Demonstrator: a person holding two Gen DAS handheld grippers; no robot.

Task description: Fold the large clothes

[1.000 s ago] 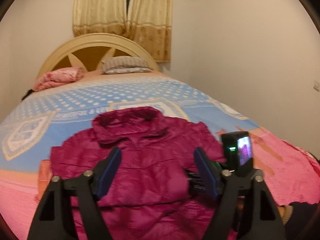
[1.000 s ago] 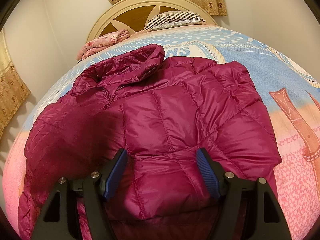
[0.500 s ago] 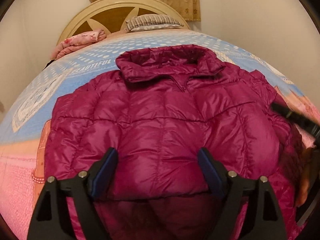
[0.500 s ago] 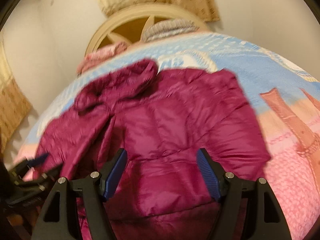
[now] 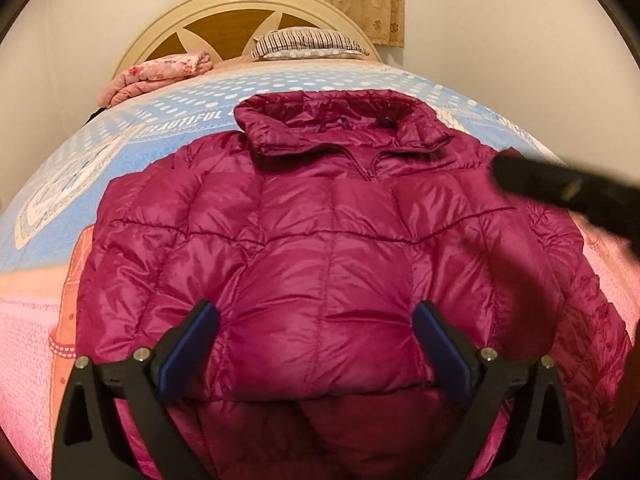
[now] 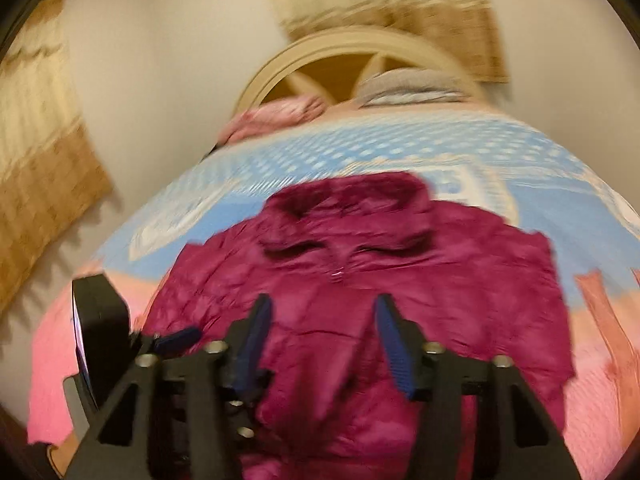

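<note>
Legible text, one item: the word "BEAUTIFUL" in white capitals, printed on the blue dotted band of the bedspread (image 5: 120, 148), seen in the left wrist view to the left of the collar of the magenta jacket (image 5: 320, 240); its last letters run up to the collar edge, and whether more lettering follows under the garment cannot be told. White ornamental panel on the same bedspread: no readable characters. Right wrist view: motion-blurred, nothing legible. Jacket: no readable label, brand or number.
</note>
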